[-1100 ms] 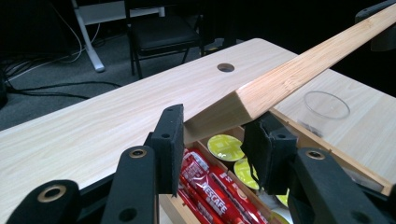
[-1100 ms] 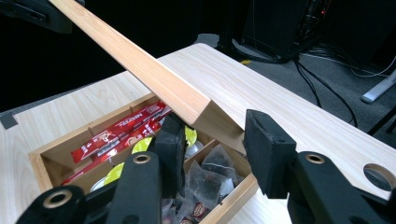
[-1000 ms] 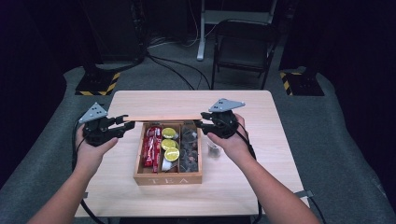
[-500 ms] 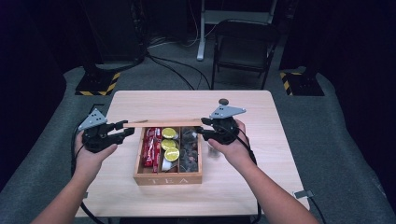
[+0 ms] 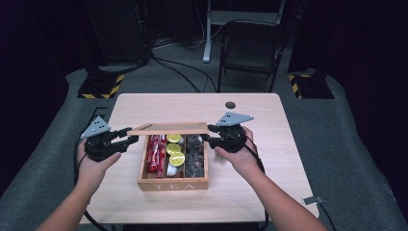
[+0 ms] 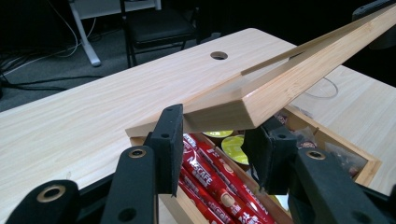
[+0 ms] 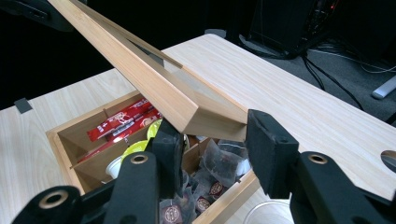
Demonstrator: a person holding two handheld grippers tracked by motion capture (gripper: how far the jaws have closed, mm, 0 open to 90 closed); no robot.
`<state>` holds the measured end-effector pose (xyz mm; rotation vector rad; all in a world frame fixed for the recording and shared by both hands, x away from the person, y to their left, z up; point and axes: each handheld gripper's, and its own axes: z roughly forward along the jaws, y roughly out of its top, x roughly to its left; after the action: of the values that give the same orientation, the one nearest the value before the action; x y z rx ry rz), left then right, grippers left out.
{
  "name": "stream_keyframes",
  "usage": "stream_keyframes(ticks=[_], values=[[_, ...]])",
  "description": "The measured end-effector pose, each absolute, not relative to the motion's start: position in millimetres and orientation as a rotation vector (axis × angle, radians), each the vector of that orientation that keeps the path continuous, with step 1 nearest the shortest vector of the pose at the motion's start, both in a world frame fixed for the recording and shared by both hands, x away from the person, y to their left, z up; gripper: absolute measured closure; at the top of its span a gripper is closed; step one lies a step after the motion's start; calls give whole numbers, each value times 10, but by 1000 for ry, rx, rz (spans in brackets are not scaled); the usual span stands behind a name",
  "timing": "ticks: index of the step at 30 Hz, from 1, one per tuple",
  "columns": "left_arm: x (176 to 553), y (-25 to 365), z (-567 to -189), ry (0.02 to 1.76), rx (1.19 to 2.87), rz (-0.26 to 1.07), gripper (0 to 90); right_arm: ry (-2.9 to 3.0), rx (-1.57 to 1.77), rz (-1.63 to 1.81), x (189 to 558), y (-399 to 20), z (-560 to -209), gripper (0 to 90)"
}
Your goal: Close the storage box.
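The biggest thing is the light wooden table [image 5: 269, 144]. It has a small round hole [image 5: 230, 104] near its far edge. In the left gripper view the hole sits out past the lid.

On the middle of the table stands a wooden tea box [image 5: 173, 184]. The word TEA is on its front wall. The box is open on top and has three parts inside. The left part holds long red packets [image 5: 154, 153]. The middle part holds round yellow-green pods [image 5: 176, 158] and a small white cup. The right part holds dark tea bags [image 5: 195, 156] in clear wrappers.

Above the far side of the box is its wooden lid [image 5: 168, 128]. It is a flat frame held up in the air over the box's back wall, not resting shut on it. In the high view it looks nearly level. In the left gripper view a clear pane shows inside the frame.

The left gripper [image 5: 129, 138] is clenched on the left corner of the lid. In the left gripper view its two black pads [image 6: 168, 142] press on both sides of that corner. The person's left hand [image 5: 91, 161] holds it, just left of the box.

The right gripper [image 5: 208, 138] grips the right corner of the lid. In the right gripper view the corner sits between its pads [image 7: 268, 149], and both look to touch the wood. The person's right hand [image 5: 240, 154] holds it, just right of the box.

Both forearms come in from the near edge.
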<state>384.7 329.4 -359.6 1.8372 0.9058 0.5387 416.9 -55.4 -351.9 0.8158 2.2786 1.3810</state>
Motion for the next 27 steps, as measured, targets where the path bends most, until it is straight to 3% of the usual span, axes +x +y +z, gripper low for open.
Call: stream_keyframes(ticks=[27], values=[[3747,3297,-3693,913,1842,527,580,2296,801,1396,4086,-592,-3634,573]])
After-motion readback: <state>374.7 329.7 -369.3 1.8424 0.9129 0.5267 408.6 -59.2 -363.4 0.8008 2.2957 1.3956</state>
